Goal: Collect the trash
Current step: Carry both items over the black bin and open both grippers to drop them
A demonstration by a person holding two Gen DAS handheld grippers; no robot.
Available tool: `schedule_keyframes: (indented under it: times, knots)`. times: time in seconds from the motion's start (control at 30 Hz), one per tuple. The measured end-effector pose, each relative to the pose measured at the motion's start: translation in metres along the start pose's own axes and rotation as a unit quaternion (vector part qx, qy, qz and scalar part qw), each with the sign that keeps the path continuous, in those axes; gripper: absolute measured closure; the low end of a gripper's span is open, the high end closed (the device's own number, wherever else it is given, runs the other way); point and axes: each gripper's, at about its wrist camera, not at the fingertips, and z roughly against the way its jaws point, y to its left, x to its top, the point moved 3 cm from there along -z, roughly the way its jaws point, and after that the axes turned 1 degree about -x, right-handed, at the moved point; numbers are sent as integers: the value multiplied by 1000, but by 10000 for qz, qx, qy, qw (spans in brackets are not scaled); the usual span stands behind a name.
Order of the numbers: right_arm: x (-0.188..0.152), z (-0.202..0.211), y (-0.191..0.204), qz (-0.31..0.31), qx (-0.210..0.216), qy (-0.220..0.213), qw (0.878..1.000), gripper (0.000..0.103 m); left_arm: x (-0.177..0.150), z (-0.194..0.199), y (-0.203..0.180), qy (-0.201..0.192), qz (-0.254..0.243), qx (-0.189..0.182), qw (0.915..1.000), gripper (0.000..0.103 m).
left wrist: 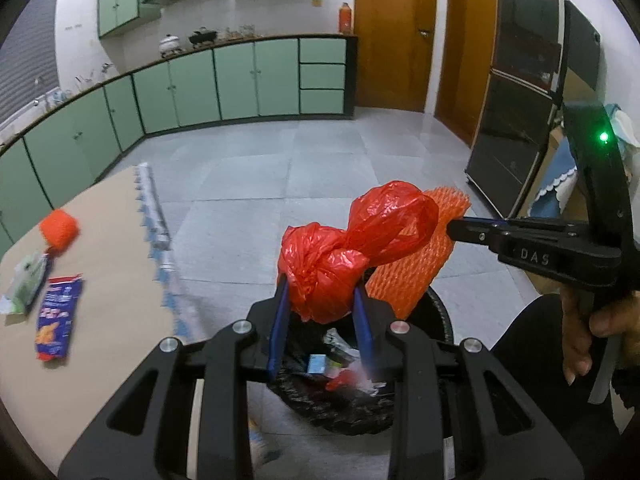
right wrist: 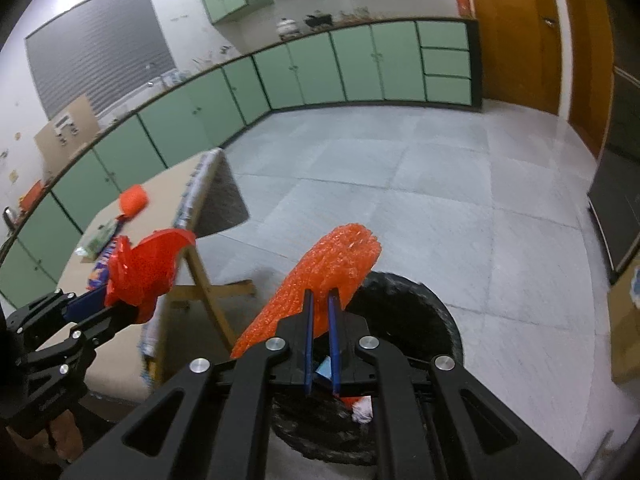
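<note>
Left tongs [left wrist: 322, 300]: clenched on a knotted red plastic bag [left wrist: 352, 248]. The blue fingers [left wrist: 280, 320] press its lower bulge from both sides; the upper lobe of the bag stands free above them. The bag hangs directly over a bin [left wrist: 442, 320] lined with a black bag, standing on the tiled floor [left wrist: 280, 168] just beside the desk [left wrist: 108, 240]. Inside the bin: a small blue box [left wrist: 317, 363], a red scrap and some white wrappers.

Right tongs [right wrist: 321, 300]: clenched on an orange foam net sleeve [right wrist: 320, 280]. The fingers grip it part way along; one end rises above the fingertips and the other hangs down to the left. In the right wrist view the sleeve sits over the near rim of the bin [right wrist: 448, 320]. In the left wrist view the sleeve [left wrist: 404, 276] lies just behind the red bag; whether the two touch cannot be told.

On the desk, well apart from the bin: a second orange foam net [left wrist: 59, 229], a crumpled green and white wrapper [left wrist: 26, 284] and a blue snack packet [left wrist: 58, 318] with a red end. The net and green wrapper are close together; the packet lies just nearer the camera. A patterned cloth edge [left wrist: 154, 216] runs along the side of the desk facing the bin.

Background: green cabinets [left wrist: 240, 80] along the far wall, wooden doors [left wrist: 394, 32] to the right of them.
</note>
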Motion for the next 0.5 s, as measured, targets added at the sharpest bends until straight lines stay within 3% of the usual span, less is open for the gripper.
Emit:
schedule_keyframes:
  times: [0.23,0.5]
  knots:
    - [-16,-34,-30,-239,-383,517,9976,96,-10,-55,-21,432,-50,-115,9990,75]
    - [-24,-72,-41,-343,-576,1000,9927,93,-34,-108,-35,861,-186,16,9961,72]
